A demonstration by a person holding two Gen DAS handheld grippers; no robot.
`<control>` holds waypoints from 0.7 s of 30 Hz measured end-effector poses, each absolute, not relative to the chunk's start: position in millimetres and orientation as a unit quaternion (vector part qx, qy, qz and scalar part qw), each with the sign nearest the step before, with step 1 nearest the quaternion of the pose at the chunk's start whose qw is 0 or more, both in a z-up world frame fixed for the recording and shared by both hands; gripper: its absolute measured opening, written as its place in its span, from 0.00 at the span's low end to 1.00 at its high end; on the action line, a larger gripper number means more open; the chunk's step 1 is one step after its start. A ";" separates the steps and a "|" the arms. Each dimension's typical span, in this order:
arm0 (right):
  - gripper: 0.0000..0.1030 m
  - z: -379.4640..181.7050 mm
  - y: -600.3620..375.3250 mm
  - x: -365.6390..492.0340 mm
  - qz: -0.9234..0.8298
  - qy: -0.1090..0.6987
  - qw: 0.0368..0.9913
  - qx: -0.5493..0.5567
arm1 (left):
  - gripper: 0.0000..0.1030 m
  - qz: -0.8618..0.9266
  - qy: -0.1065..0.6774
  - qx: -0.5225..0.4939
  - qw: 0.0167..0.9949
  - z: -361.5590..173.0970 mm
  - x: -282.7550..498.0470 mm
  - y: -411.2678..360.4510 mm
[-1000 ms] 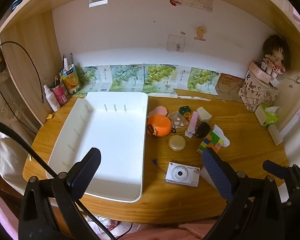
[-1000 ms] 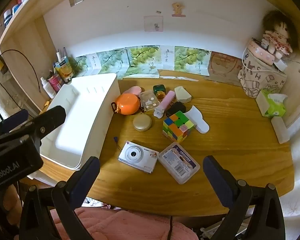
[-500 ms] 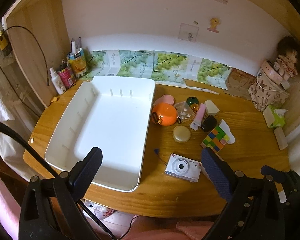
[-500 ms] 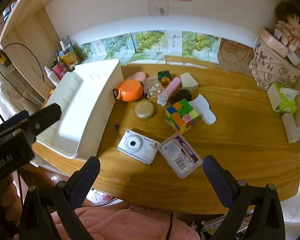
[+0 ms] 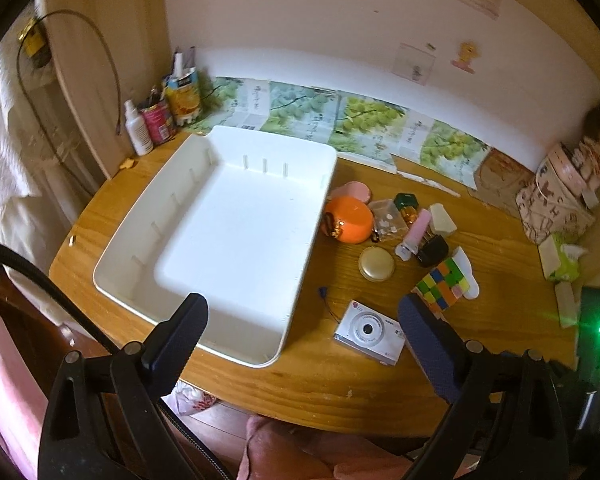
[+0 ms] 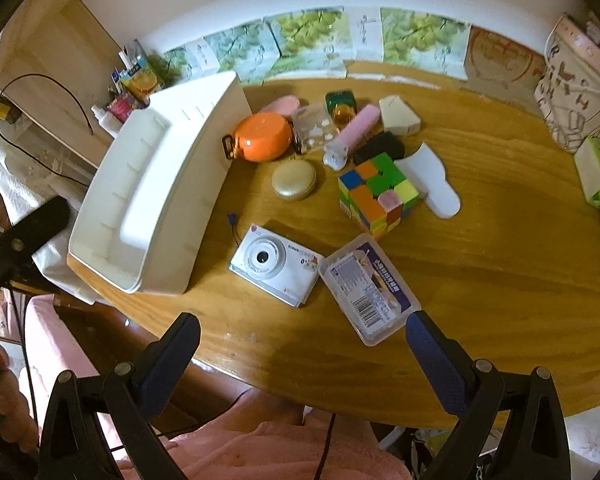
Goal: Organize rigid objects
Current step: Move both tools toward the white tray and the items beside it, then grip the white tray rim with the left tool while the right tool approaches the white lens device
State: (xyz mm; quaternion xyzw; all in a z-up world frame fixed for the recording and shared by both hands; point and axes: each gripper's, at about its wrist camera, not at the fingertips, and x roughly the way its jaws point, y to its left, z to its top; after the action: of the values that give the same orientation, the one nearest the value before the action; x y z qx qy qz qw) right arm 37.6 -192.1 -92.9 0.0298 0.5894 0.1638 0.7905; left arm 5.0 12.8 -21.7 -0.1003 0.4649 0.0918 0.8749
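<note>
Nothing has been sorted yet: the white tray (image 5: 236, 236) sits empty on the left part of the wooden counter (image 6: 480, 280), and every loose item lies to its right. The left tool (image 5: 300, 322) hangs over the tray's near corner with its jaws spread wide and nothing between them. The right tool (image 6: 302, 340) is equally wide open and empty, poised above the counter's near edge, close to the white camera (image 6: 276, 270) and the clear plastic case (image 6: 366, 292) just beside it. Farther back are the colour cube (image 6: 376, 192), the gold round compact (image 6: 294, 179) and the orange round case (image 6: 265, 137), which appears to touch the tray wall, though the fisheye makes that hard to confirm.

The step in hand looks like the approach for a first pick. The next move calls for lowering the right tool over the camera or the case, straddling its narrow sides, and closing.

Compared with a second ago, both views have tipped downward and drawn nearer the counter; the objects themselves lie where they did.
</note>
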 end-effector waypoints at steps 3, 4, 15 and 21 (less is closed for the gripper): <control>1.00 -102.1 -192.3 39.7 0.164 0.605 0.778 0.036 | 0.94 0.104 0.468 -0.108 0.871 -21.6 7.6 18.5; 1.00 -103.8 -193.6 43.4 0.162 0.608 0.776 0.037 | 0.94 0.107 0.468 -0.107 0.871 -21.5 7.9 22.5; 1.00 -111.6 -198.6 55.0 0.108 0.626 0.765 0.103 | 0.94 0.110 0.480 -0.018 0.870 -29.0 33.7 71.2; 1.00 -108.6 -191.6 62.5 0.061 0.618 0.764 0.172 | 0.94 0.093 0.500 -0.036 0.861 -36.4 47.5 111.4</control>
State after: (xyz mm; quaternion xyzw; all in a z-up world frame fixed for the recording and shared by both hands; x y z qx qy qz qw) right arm 62.5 -191.6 -108.6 0.1718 0.6183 0.0613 0.7645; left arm 47.5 111.4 -36.4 -0.0356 0.4996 0.0931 0.8605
